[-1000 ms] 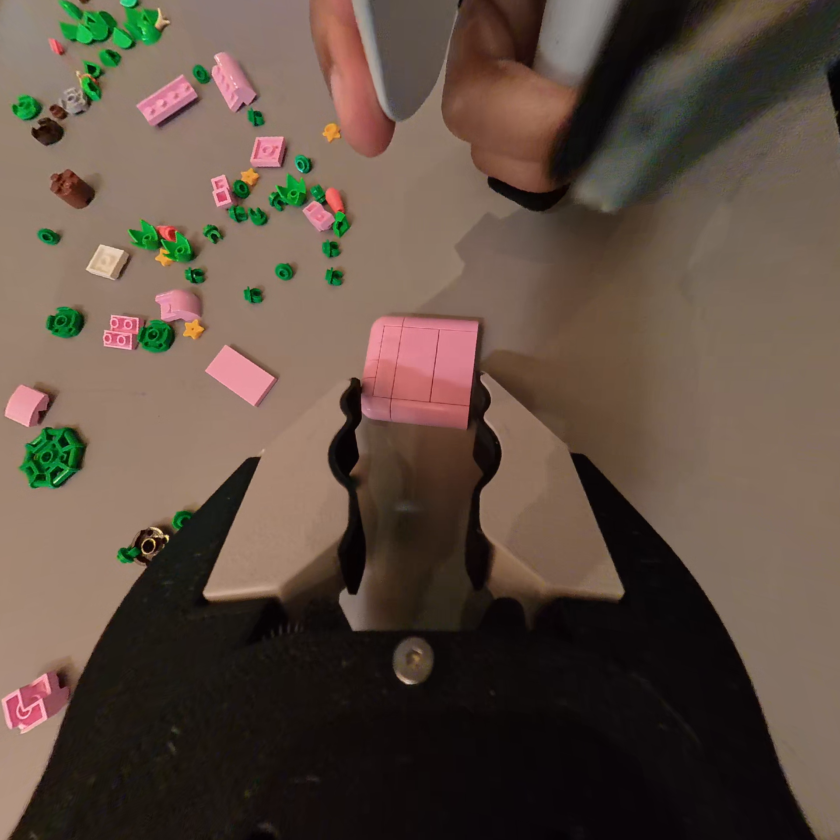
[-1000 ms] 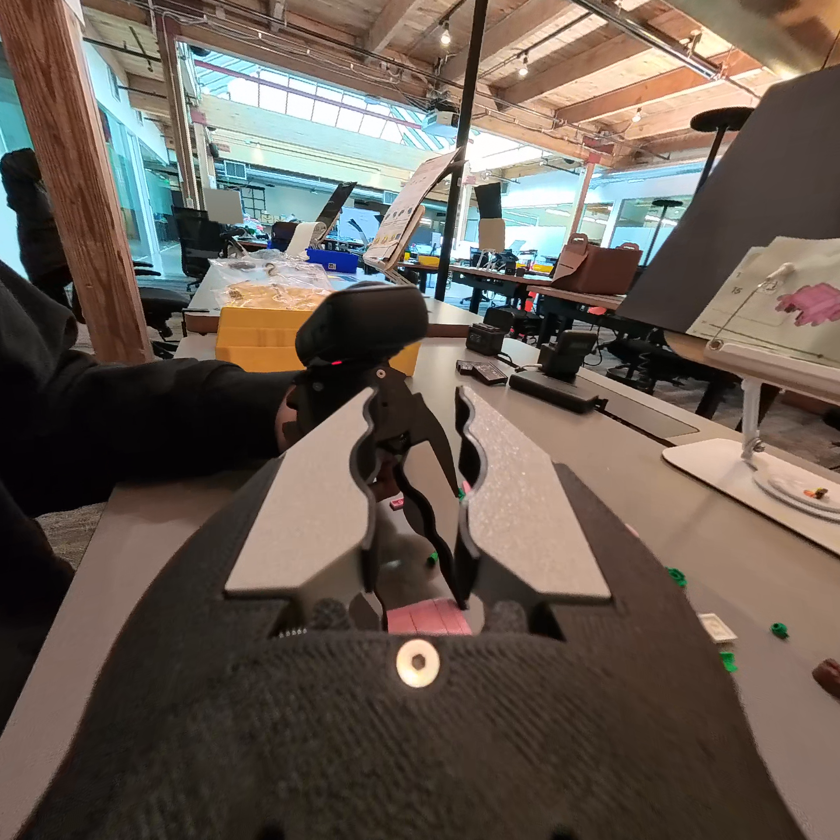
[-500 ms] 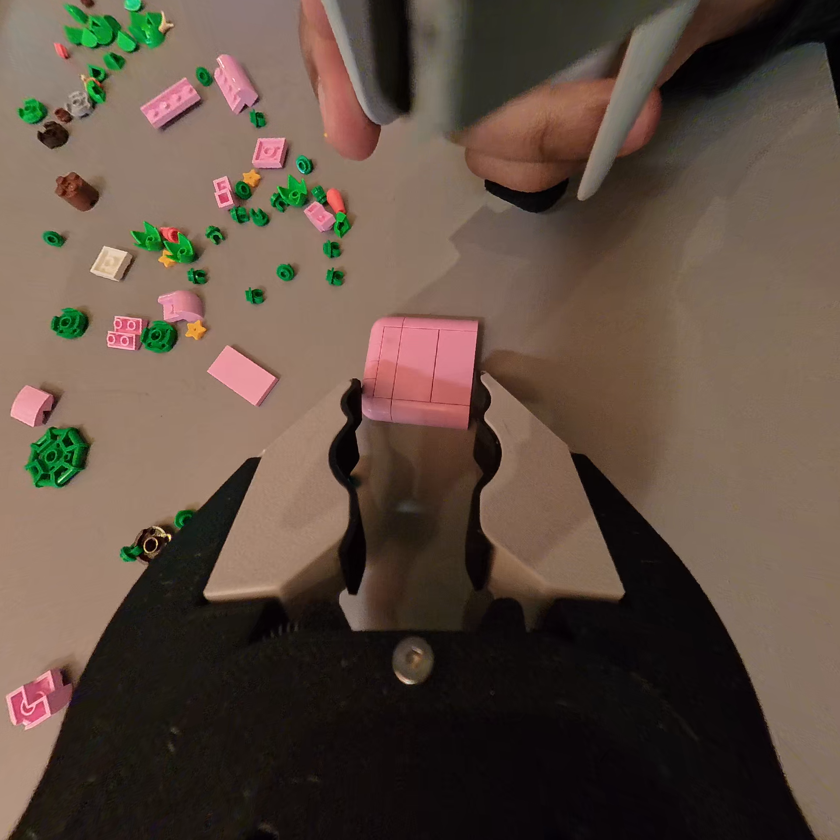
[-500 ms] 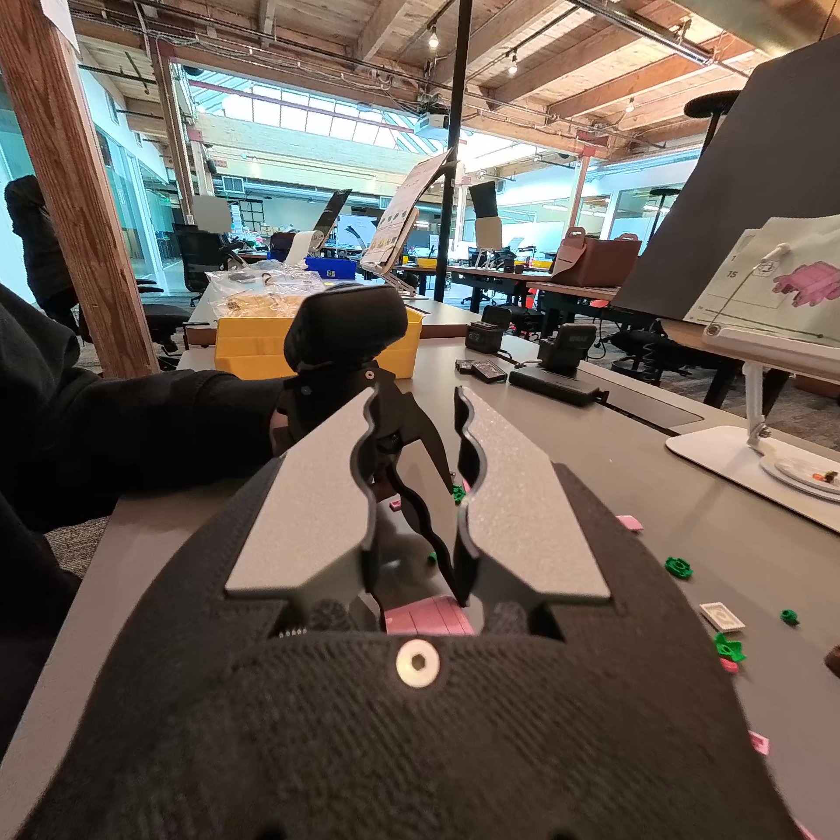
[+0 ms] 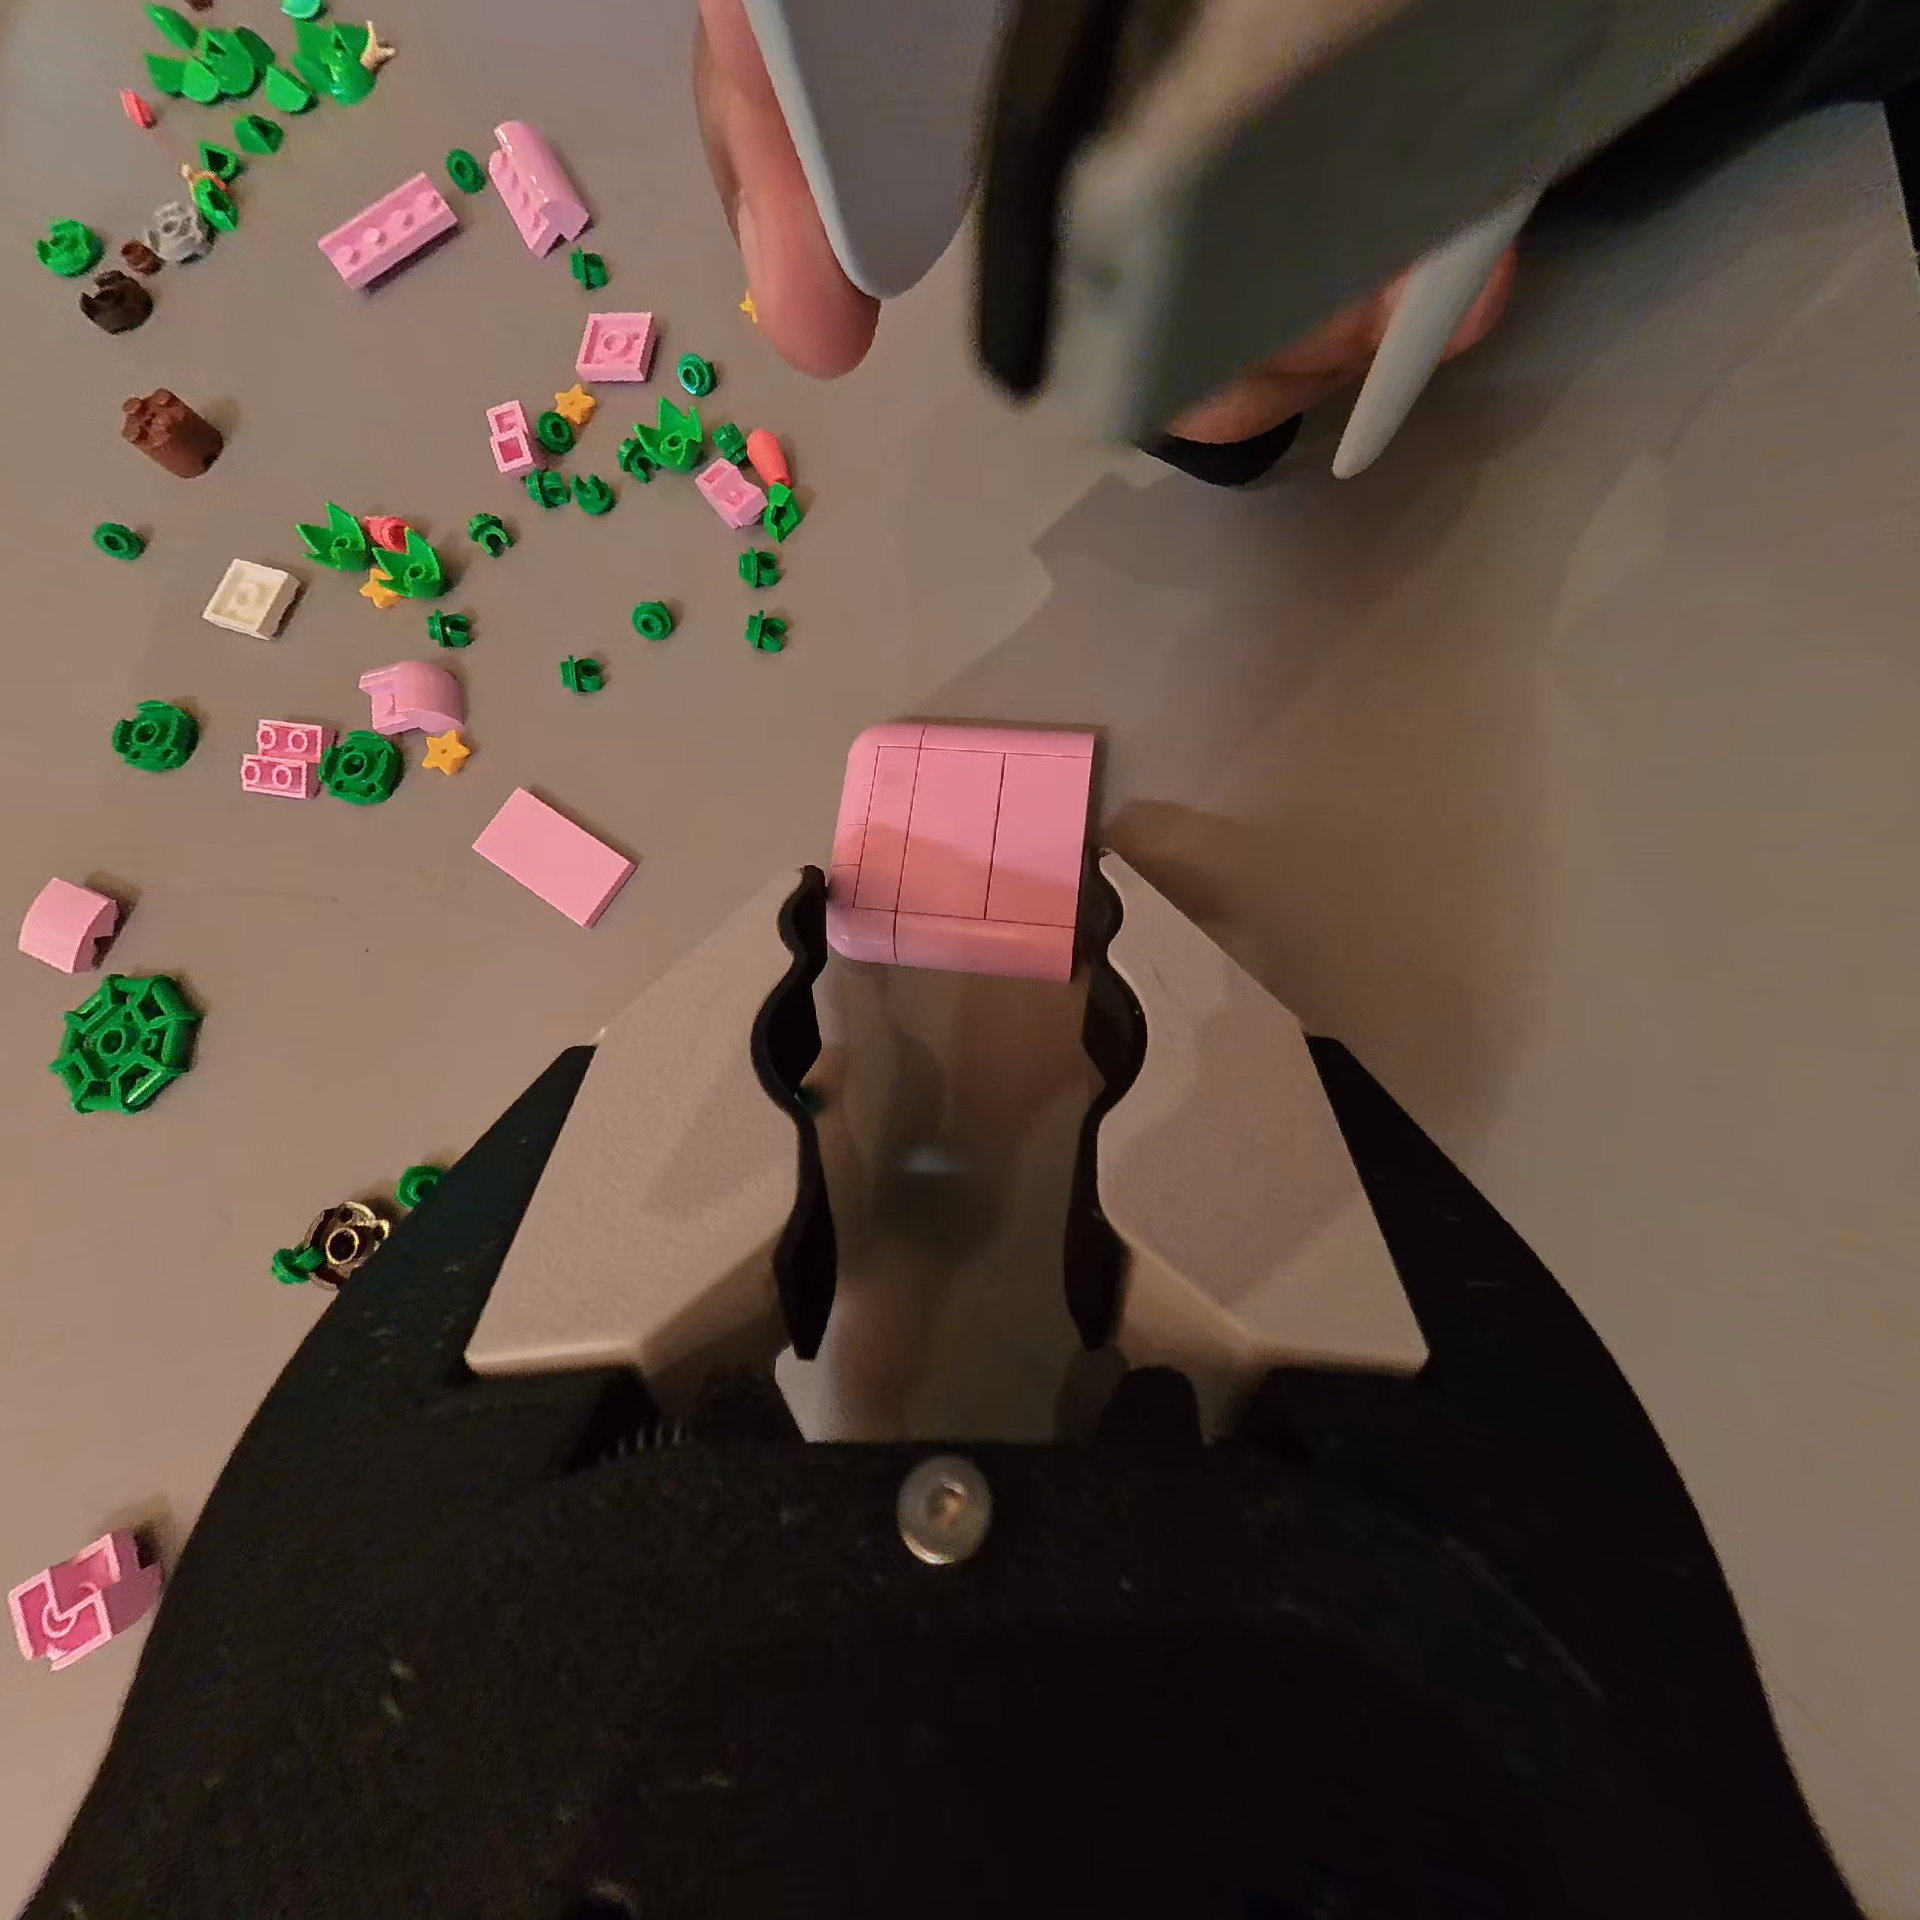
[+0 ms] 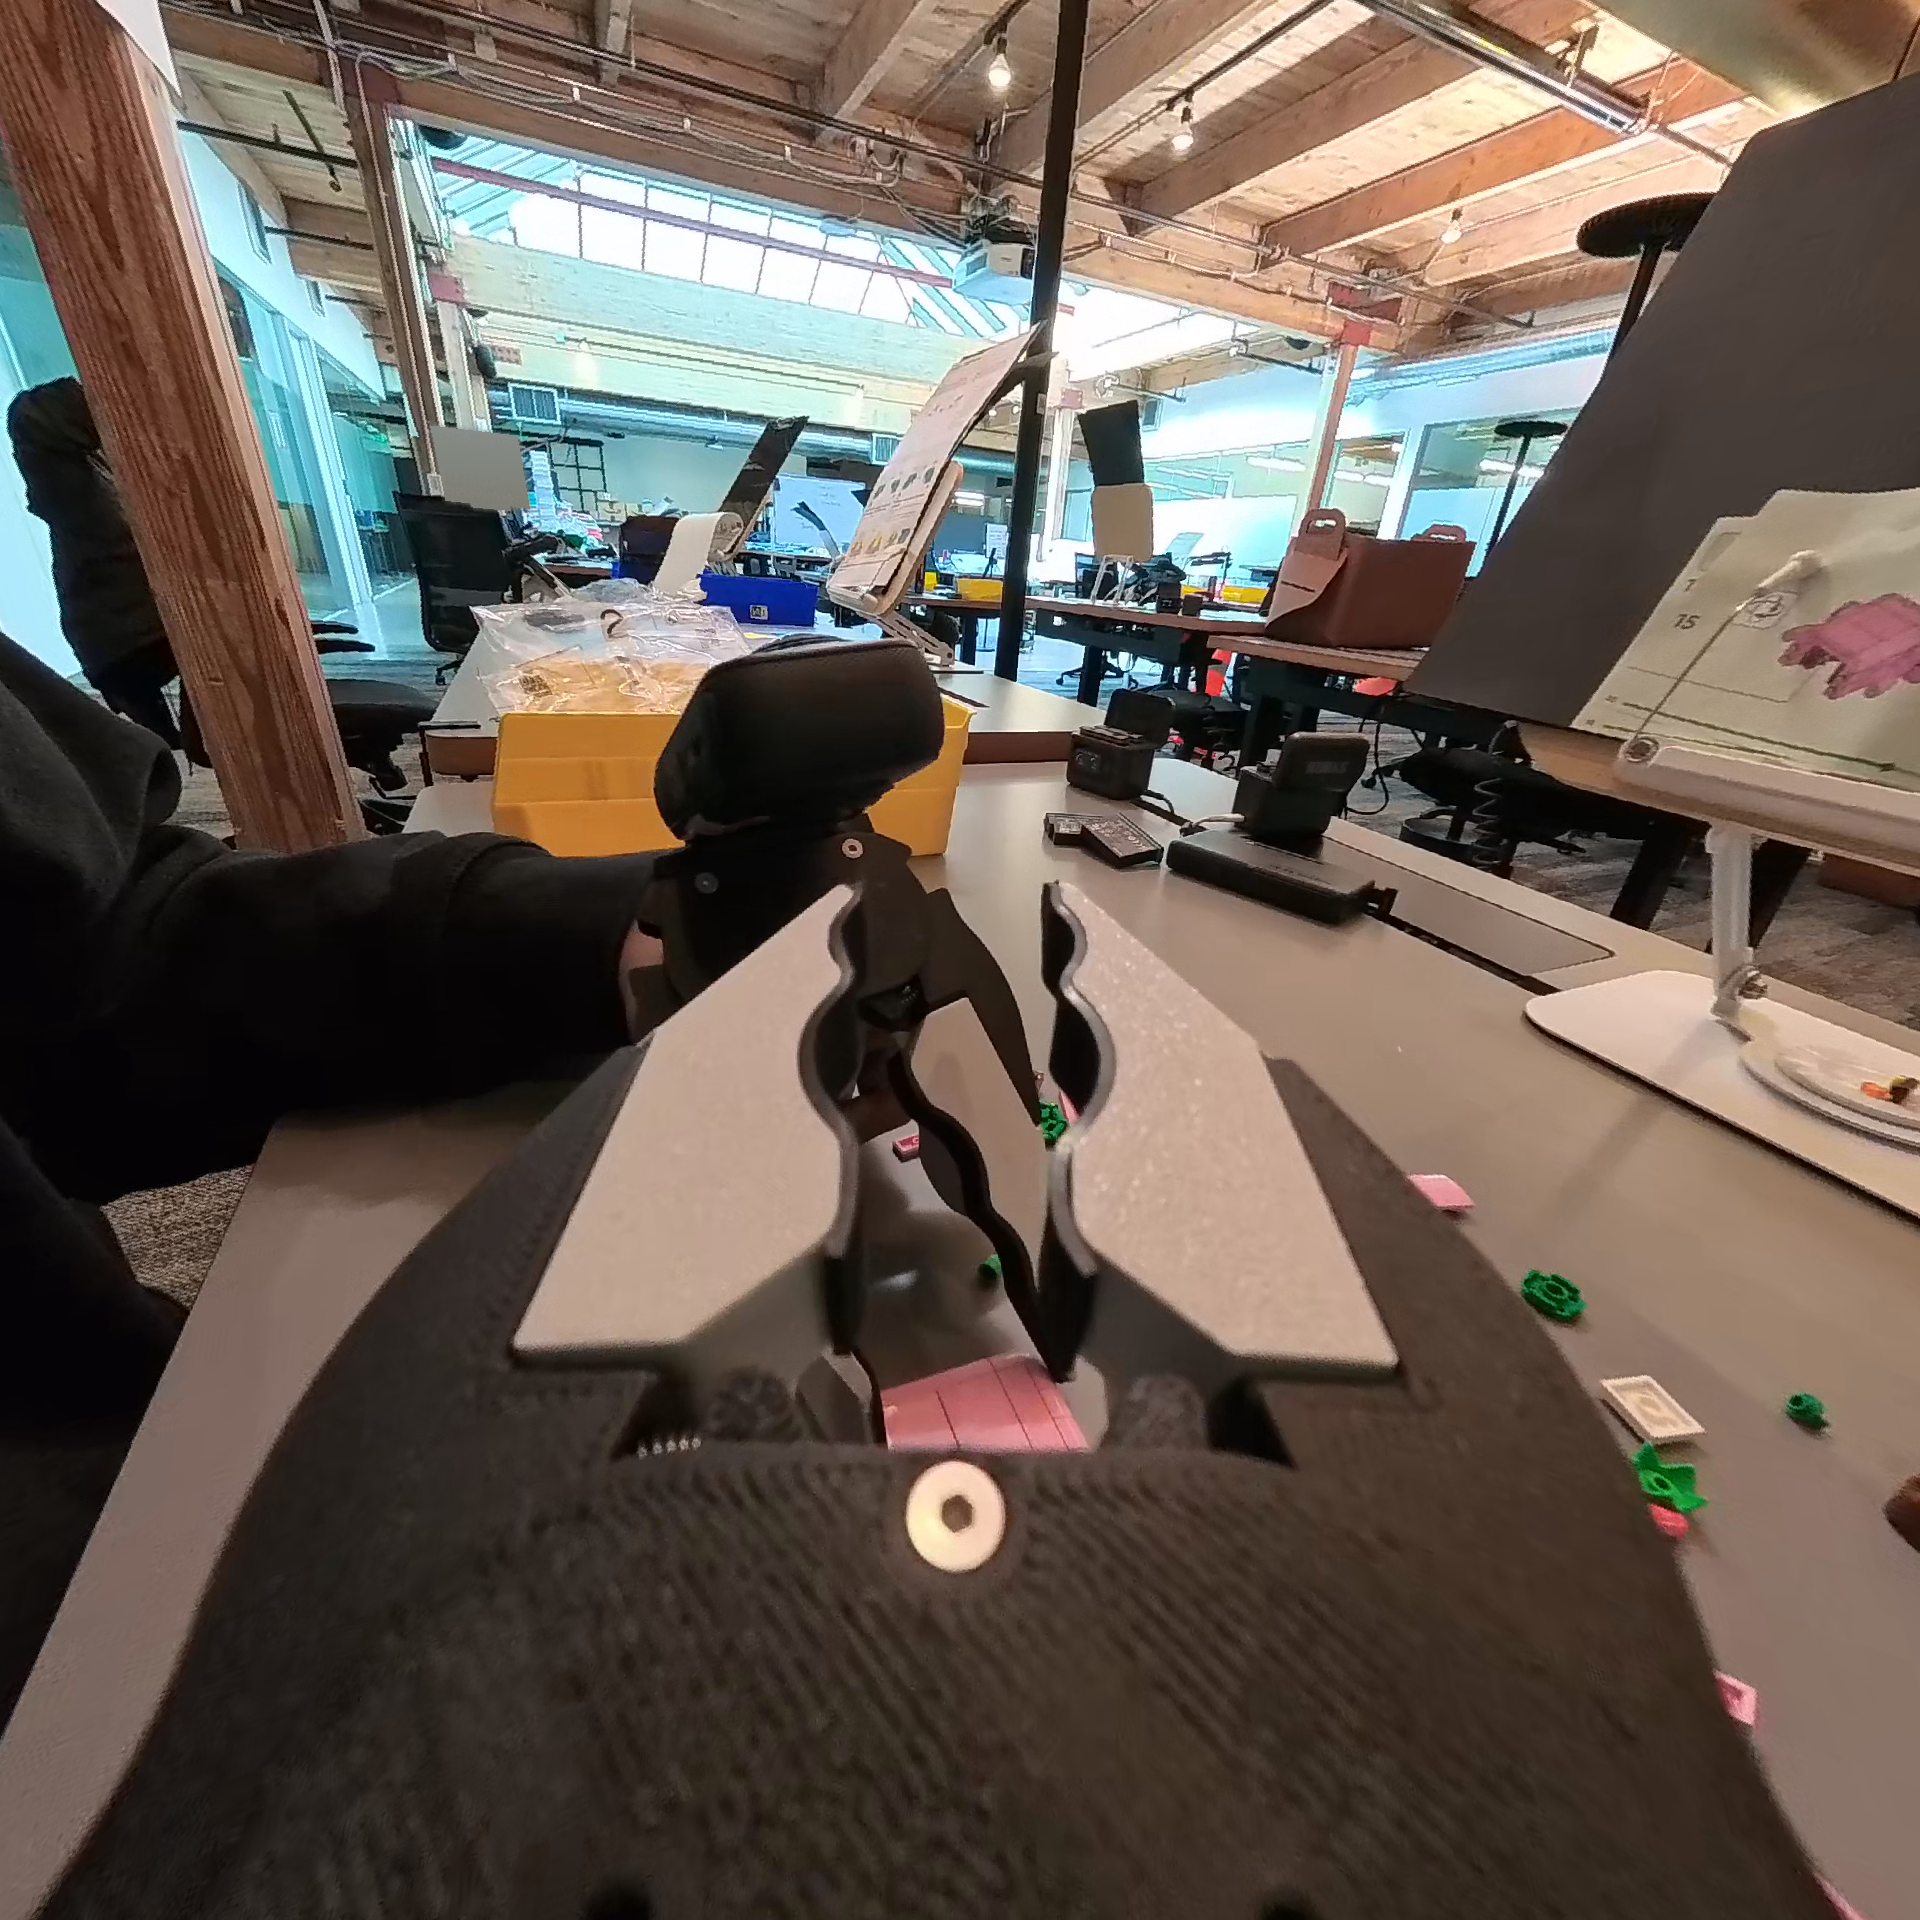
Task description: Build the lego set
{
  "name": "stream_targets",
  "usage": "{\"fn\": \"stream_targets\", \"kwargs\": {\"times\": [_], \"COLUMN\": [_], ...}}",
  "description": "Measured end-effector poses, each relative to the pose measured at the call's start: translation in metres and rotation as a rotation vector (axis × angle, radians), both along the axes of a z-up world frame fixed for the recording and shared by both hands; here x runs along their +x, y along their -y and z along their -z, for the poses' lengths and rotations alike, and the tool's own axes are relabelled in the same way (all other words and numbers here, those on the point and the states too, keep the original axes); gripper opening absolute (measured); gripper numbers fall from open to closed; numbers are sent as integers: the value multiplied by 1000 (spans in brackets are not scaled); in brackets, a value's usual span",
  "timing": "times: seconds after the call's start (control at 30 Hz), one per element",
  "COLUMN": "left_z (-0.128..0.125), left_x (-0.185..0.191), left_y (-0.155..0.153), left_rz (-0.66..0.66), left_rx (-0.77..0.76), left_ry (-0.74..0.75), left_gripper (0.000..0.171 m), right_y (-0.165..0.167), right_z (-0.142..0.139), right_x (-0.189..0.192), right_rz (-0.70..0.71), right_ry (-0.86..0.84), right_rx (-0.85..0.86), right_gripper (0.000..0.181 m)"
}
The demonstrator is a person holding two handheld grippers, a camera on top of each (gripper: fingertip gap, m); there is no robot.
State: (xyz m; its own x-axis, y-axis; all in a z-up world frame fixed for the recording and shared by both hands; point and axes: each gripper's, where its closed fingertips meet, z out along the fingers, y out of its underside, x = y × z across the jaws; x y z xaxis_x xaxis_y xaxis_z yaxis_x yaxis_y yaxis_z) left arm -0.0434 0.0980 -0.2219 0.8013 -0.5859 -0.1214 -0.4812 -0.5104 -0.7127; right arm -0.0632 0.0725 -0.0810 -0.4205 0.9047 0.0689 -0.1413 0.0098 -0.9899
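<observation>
Pinching the pink block assembly (image 5: pixel 961 847) at the centre of the left wrist view, the left gripper (image 5: pixel 954 894) has its two dark wavy fingers closed against the block's left and right flanks, the block resting on the grey table (image 5: pixel 1455 831) just beyond the fingertips. This block looks light, rigid and glossy, made of several smooth tiled and curved pieces pressed together, so I judge it will slip if squeezed on the rounded upper-left corner and may split along its seams if levered; the flat side walls, where the fingers sit now, seem the safest hold. The right gripper (image 6: pixel 951 904) in its own view points out over the table with its fingers parted by a narrow gap and nothing between them; a strip of the pink block shows at the bottom of that gap, low in the frame, beneath it. In the upper part of the left wrist view the right gripper is a blurred grey shape with a hand (image 5: pixel 790 260) wrapped round it. Loose pieces lie scattered across the upper left of that frame, among them a flat pink tile (image 5: pixel 553 855), a green wheel-like piece (image 5: pixel 125 1042) and a white square plate (image 5: pixel 249 597). Compared with half a second ago, the block and the left gripper's hold look unchanged, while the right gripper has shifted further across the top of the frame, and its own view has tipped slightly.
</observation>
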Motion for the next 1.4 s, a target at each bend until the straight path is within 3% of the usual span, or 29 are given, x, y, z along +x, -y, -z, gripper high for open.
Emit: {"fn": "stream_targets", "kwargs": {"times": [0.37,0.53,0.6,0.77,0.83,0.9,0.97,1.17,1.4], "left_z": [0,1,1,2,2,2,2,1,1], "left_x": [0,-1,-2,-2,-2,-2,-2,-2,-2], "left_y": [0,0,0,0,0,0,0,0,0], "left_rz": [-3,-6,-15,-21,-21,-20,-20,-19,-19], "left_rx": [-7,-17,-28,-41,-41,-43,-43,-34,-38], "left_ry": [6,16,27,41,41,42,42,33,37], "left_gripper": [48,48,49,49,49,49,49,49,49], "right_y": [-1,-14,-36,-147,-165,-175,-189,-190,-177], "right_z": [2,12,17,27,43,73,94,105,102], "right_x": [-1,4,15,68,83,90,93,109,141], "right_rz": [11,72,172,542,511,454,457,462,579], "right_ry": [3,99,146,290,403,564,672,742,658], "right_rx": [30,70,112,125,144,250,374,473,450], "right_gripper": [33,53,58,60,61,57,64,45,14]}}
